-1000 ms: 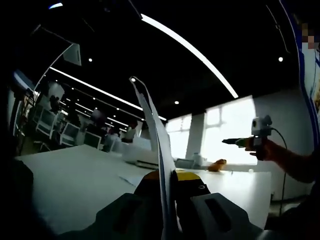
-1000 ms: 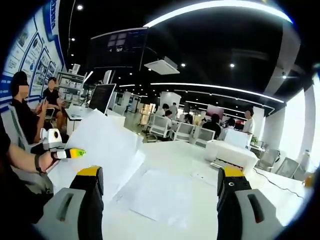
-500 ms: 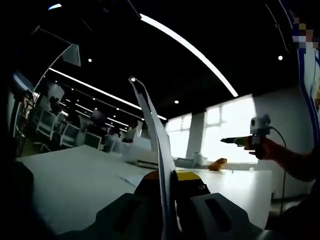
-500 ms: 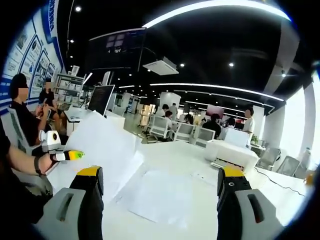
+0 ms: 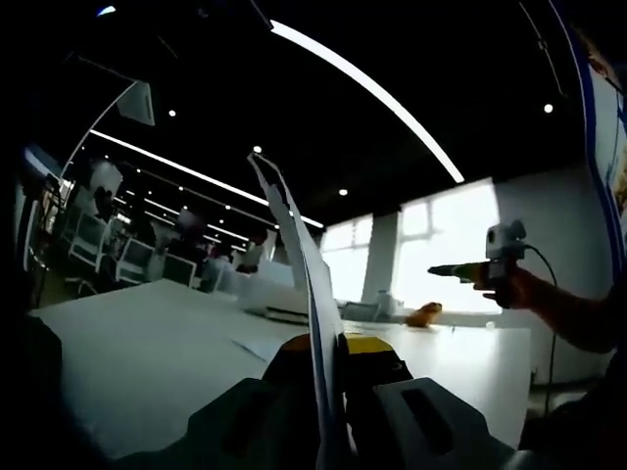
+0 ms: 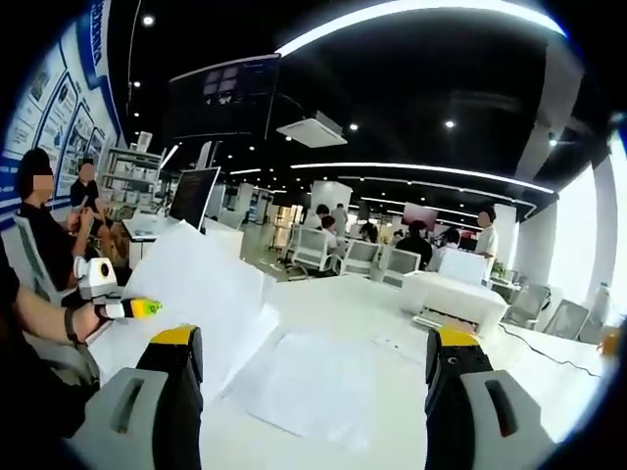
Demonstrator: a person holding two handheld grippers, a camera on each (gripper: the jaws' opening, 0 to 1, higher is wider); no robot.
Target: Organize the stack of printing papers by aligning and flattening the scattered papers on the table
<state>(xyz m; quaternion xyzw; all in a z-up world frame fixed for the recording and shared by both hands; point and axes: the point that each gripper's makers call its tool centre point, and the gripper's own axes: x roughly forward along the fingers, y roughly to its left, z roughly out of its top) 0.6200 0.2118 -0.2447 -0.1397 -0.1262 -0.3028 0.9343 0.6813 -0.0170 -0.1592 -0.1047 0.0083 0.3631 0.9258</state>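
Note:
My left gripper (image 5: 329,345) is shut on white printing paper (image 5: 299,255), which rises edge-on from between its jaws. In the right gripper view the same left gripper (image 6: 137,308) comes in from the left in a person's hand, holding the lifted paper (image 6: 201,294) tilted above the white table (image 6: 323,304). Another sheet (image 6: 313,382) lies flat on the table between my right gripper's jaws. My right gripper (image 6: 315,352) stands open with nothing between its fingers. It also appears held up in the air at the right of the left gripper view (image 5: 453,271).
A white printer-like box (image 6: 456,299) stands at the table's far right. Seated people (image 6: 44,225) are at the left, and a monitor (image 6: 196,196) stands behind the lifted paper. Office chairs (image 6: 358,257) and more people stand beyond the table. An orange object (image 5: 423,315) lies far across the table.
Both views have drifted only slightly. The left gripper still holds the paper up and the right gripper stays open in the air.

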